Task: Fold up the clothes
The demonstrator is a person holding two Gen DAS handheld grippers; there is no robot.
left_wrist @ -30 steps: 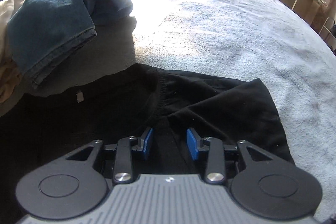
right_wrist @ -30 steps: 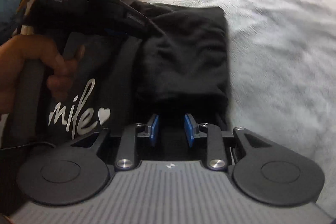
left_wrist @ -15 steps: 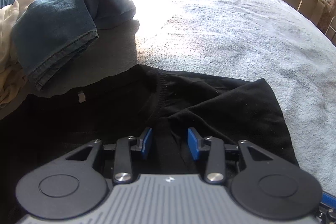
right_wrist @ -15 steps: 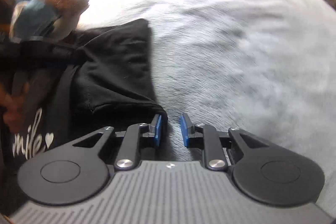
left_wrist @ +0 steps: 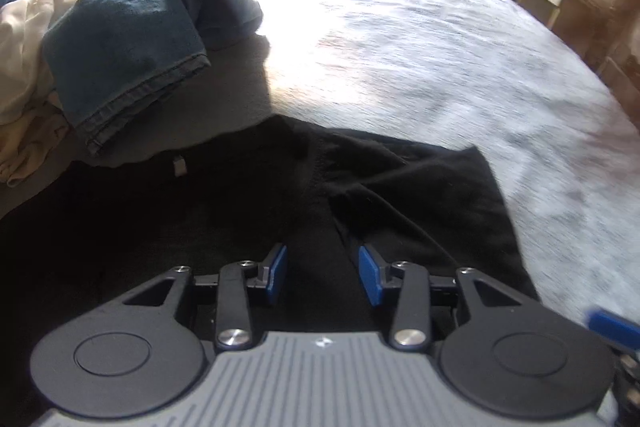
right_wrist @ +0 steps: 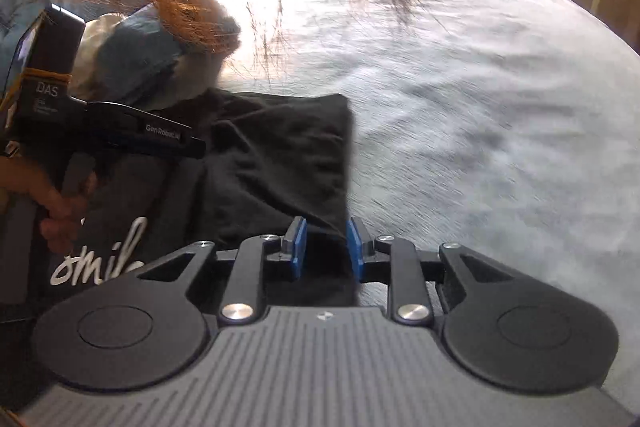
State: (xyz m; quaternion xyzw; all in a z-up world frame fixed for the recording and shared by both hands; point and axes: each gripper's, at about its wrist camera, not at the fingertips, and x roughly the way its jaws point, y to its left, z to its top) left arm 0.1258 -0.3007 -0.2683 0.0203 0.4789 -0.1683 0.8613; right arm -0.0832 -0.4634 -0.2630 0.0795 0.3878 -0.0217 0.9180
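Both grippers lifted; left gripper [left_wrist: 322, 273] parted, empty; right gripper [right_wrist: 326, 247] reopening, narrow, astride black shirt [right_wrist: 276, 155] edge; align hems next.

White script letters reading "smil", cut off by the frame of the right gripper, are showing on the black shirt [right_wrist: 276, 163] in the right wrist view. On the left gripper [right_wrist: 188, 147] in the same view, "DAS" is standing on the black box at its back, with smaller lines under it too blurred to read, and "GenRobot" is standing on its arm, the last letters unclear. A small white tag [left_wrist: 180, 165] is lying on the shirt in the left view, unreadable.
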